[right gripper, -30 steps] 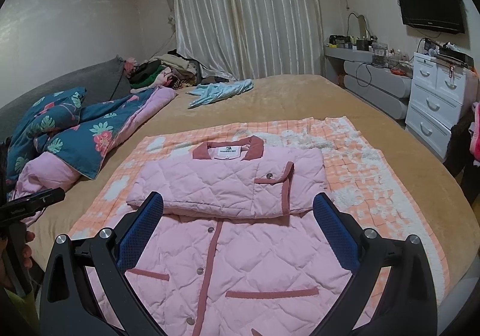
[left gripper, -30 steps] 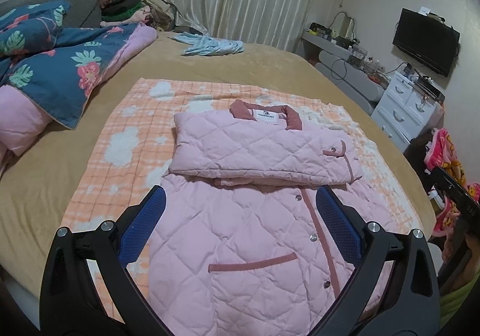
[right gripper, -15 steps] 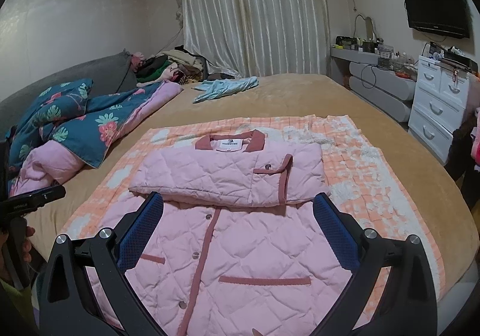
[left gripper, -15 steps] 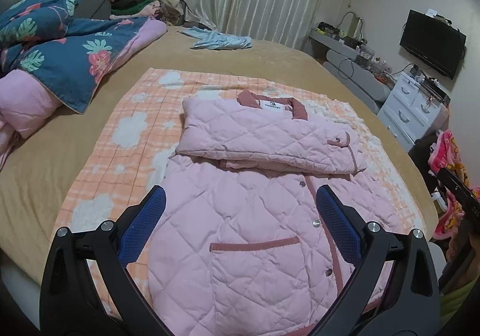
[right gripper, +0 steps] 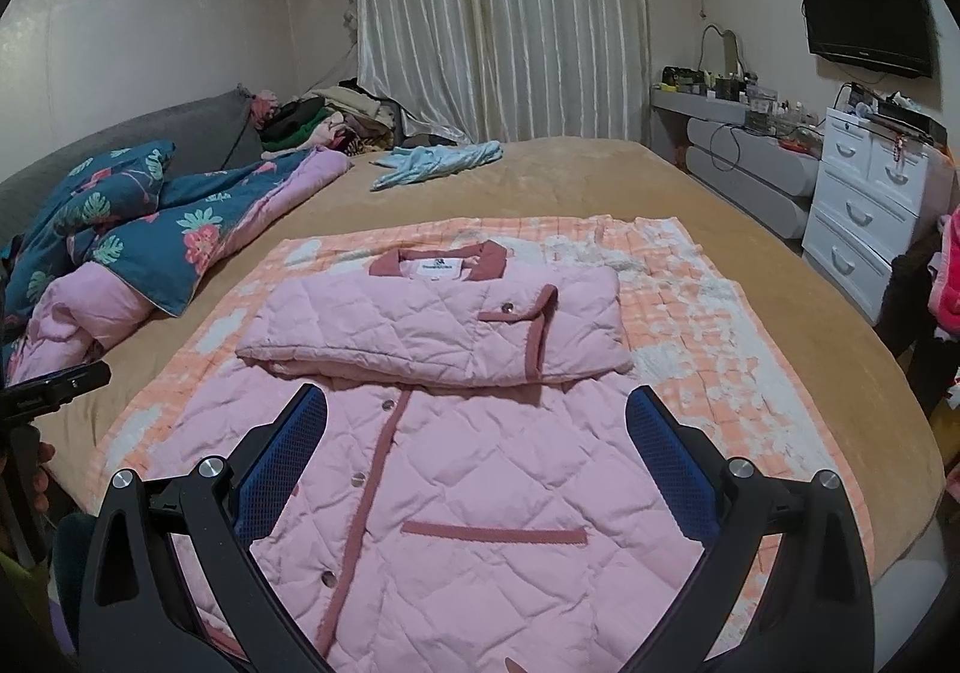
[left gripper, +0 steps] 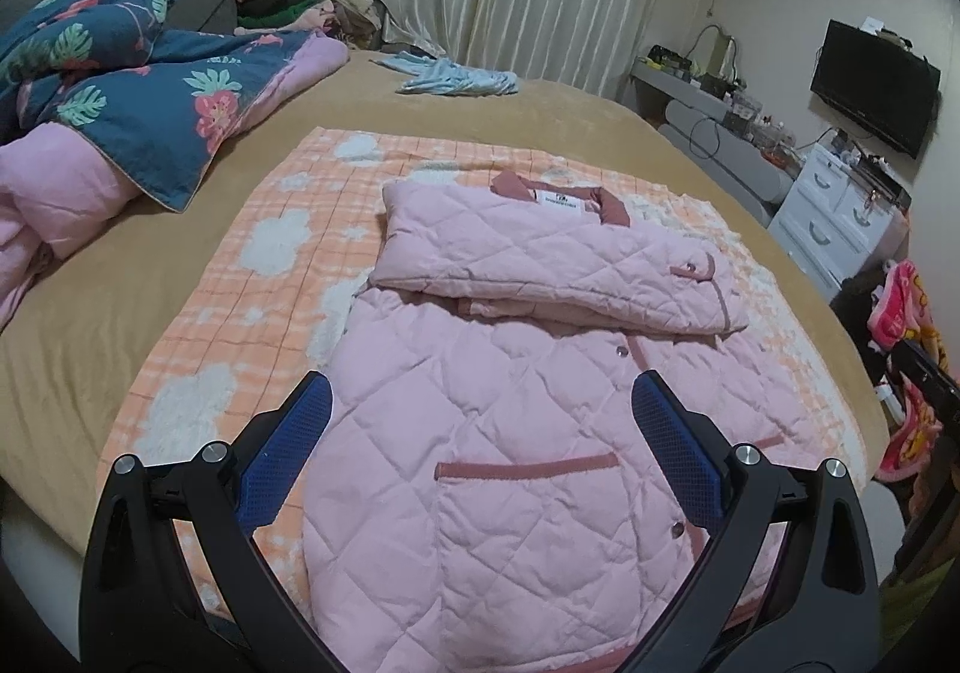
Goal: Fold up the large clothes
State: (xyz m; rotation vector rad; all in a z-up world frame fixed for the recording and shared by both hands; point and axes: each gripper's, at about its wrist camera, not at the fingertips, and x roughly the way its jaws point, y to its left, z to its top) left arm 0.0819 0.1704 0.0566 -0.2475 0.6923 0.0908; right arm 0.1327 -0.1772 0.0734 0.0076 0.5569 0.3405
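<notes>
A: Where was the jacket [left gripper: 510,433] at that moment?

B: It lay flat on the orange blanket [left gripper: 240,313], which was spread over the bed [right gripper: 600,181]. The front was up and buttoned. Both sleeves [right gripper: 420,325] were folded across the chest, just under the collar [right gripper: 438,262]. The lower half with its pockets was open toward the cameras.

A: And the grippers?

B: The left gripper [left gripper: 480,415] had its fingers spread wide and held nothing. The right gripper [right gripper: 477,412] was the same, wide apart and empty. Both hovered above the hem side of the jacket. I could not tell how high.

A: How do you think the cloth would behave?

B: It was quilted and padded, so I judged it soft, thick and rather light. Such a fabric bends easily, but it is springy, and a fold may open again if it is not pressed down. It did not look slippery.

A: Where would you take hold?

B: At the two bottom corners of the hem, one for each gripper. The padding is thick, so the fingers must close on both layers, front and back. If only the top layer is pinched, the back stays behind and the fold becomes uneven. The stacked sleeves could also slide if the lift is fast.
</notes>
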